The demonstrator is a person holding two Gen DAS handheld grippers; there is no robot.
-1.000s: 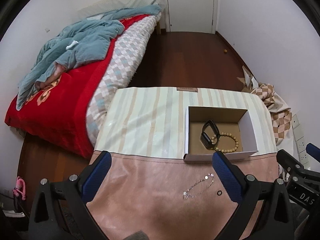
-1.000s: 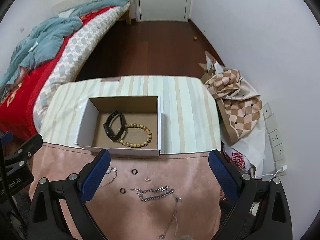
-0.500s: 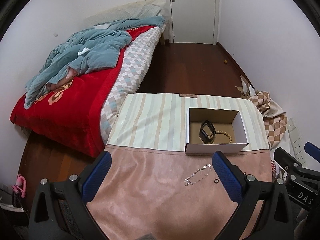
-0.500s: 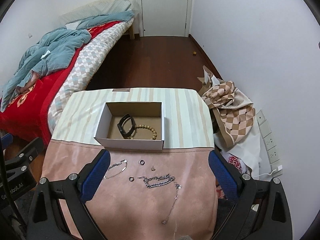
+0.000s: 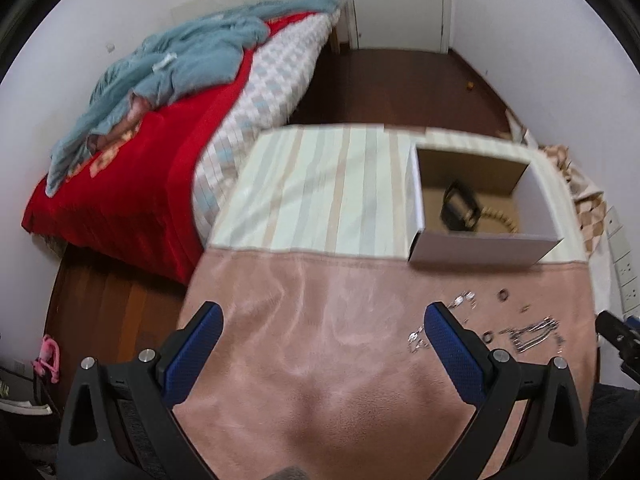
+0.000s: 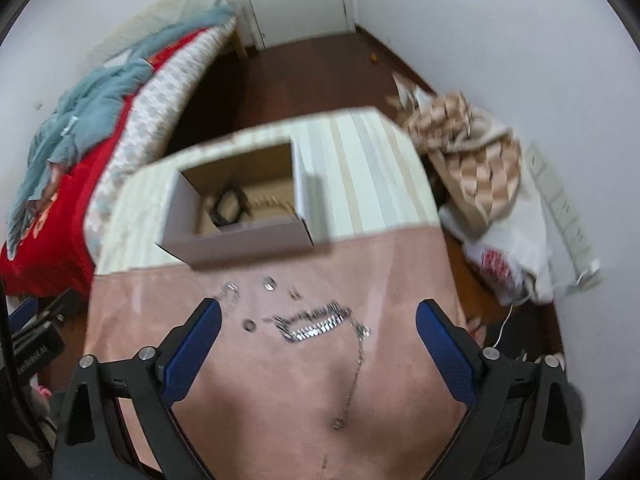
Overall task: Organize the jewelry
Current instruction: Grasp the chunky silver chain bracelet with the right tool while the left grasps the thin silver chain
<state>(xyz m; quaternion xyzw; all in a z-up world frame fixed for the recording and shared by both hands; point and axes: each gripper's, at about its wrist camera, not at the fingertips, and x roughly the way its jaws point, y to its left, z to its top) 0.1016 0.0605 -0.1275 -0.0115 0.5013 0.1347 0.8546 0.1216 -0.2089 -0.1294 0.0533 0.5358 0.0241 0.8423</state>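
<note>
Pink suede-like cloth (image 6: 400,280) covers the near part of the counter (image 5: 320,184), and on it lie the loose pieces: a flat silver chain bracelet (image 6: 316,322), a thin necklace (image 6: 354,376), two small rings (image 6: 269,282) (image 6: 249,324) and another fine chain (image 5: 460,304) that touches the inner side of one blue pad of my left tongs (image 5: 324,320). Both my left tongs and my right tongs (image 6: 318,316) are wide open and hold nothing, the right ones above the bracelet. The cardboard box (image 5: 480,246) stands behind, on the striped cloth, with a black band (image 5: 460,206) and a bead bracelet (image 5: 504,220) inside.
</note>
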